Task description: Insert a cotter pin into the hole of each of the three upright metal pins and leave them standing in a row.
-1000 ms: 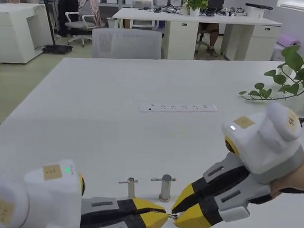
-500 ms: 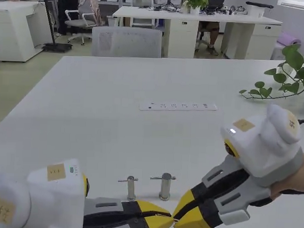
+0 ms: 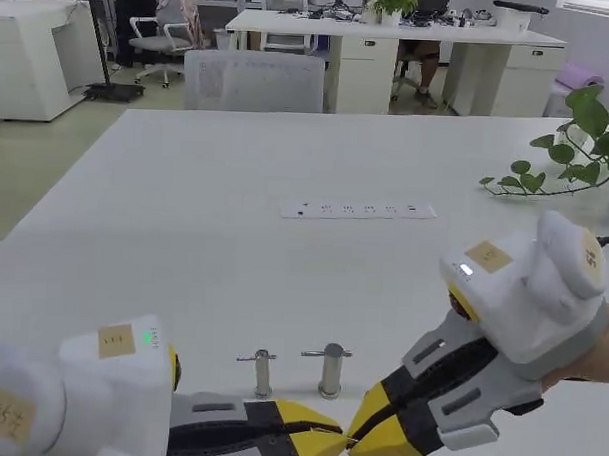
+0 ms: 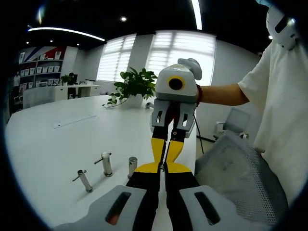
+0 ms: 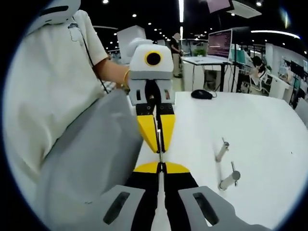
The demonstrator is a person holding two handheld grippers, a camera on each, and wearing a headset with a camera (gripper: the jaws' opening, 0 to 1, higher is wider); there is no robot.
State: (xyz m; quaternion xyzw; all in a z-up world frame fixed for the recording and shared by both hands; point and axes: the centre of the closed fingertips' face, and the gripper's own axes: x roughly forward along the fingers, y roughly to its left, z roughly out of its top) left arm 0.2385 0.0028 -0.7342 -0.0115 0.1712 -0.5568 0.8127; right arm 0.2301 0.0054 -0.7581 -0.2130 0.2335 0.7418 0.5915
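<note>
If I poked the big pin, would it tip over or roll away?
It probably tips easily: the pin stands tall on a narrow base. It is likely heavy for its size, since it looks like solid metal. Its crosswise cotter pin should stop much rolling.

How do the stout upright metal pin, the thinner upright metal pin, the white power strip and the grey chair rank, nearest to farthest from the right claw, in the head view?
1. Stout upright metal pin, just beyond the tips of the right claw.
2. Thinner upright metal pin, further left.
3. White power strip, mid-table.
4. Grey chair, past the table's far edge.
</note>
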